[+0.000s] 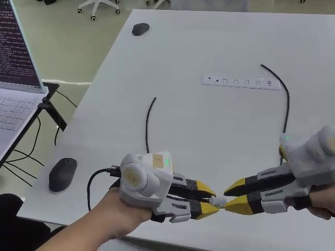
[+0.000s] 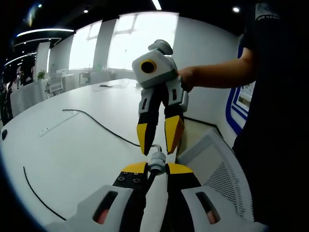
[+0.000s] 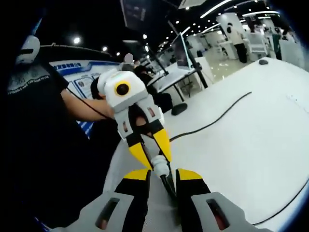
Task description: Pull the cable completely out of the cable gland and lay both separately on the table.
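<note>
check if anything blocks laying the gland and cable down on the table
Nothing visible does. The cable gland sits between the tips of the left gripper and right gripper, above the table near its front edge, which is bare around them. A loose black cable and a power strip lie farther back.

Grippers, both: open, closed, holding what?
Left gripper: closed on the cable gland.
Right gripper: jaws at the gland's other end; grip cannot be told.

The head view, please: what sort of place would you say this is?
Probably an open-plan office: a large white table with a power strip, a laptop beside it, and wheeled office chairs beyond.
</note>
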